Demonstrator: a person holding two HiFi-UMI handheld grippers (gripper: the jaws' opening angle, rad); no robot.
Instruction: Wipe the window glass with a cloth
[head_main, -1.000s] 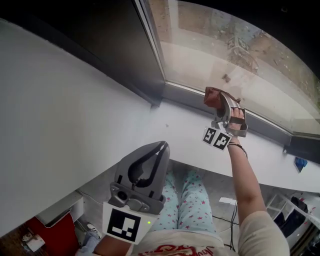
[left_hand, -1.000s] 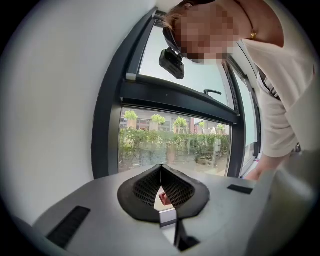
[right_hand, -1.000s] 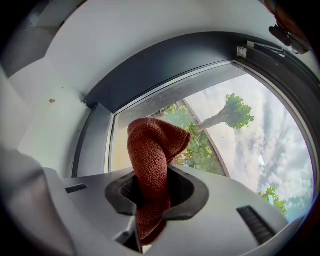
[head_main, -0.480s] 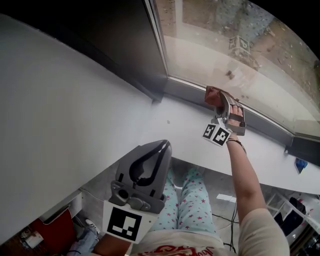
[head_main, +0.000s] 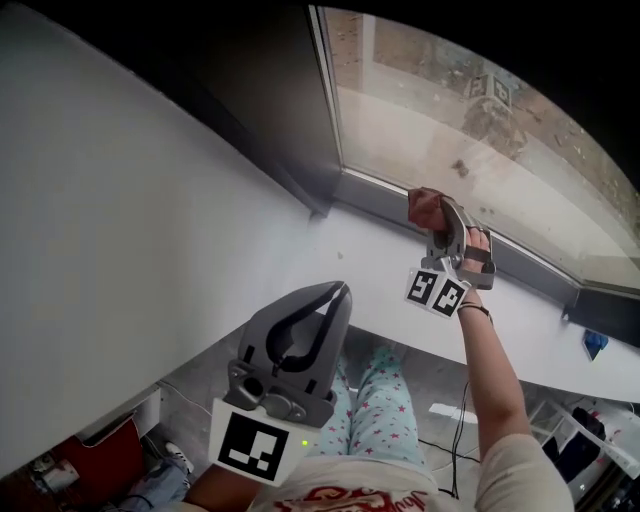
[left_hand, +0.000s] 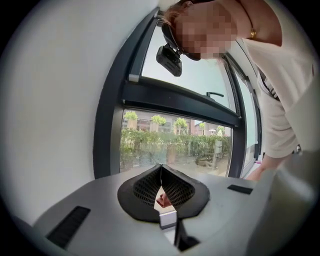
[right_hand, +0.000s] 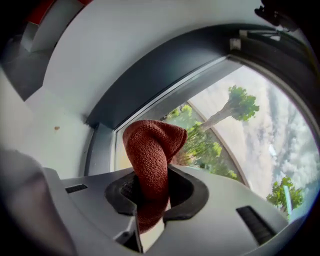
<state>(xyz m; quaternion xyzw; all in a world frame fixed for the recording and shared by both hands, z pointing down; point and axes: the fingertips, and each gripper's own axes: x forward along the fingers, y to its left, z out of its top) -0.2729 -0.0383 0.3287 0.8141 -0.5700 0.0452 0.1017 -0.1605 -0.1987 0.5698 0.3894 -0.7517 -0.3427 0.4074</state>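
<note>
The cloth (right_hand: 150, 155), a rust-red knit one, is sitting clamped in the right tool (right_hand: 150, 195) and bunching out past the jaws. It is hovering just beside the bottom edge of the window glass (head_main: 450, 130) (whether it is touching cannot be told), above the white sill (head_main: 360, 255) running below the glass. The left tool (left_hand: 161, 172) is hanging well back from the glass, its jaws pressing together on nothing.

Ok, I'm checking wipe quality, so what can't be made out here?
- Whether the cloth touches the window glass: right gripper view, cloth's own fold hides the contact; head view, too small.
- Streaks on the glass: head view, reflections mask them.
- Upper part of the glass: head view, cut off by the edge.
</note>
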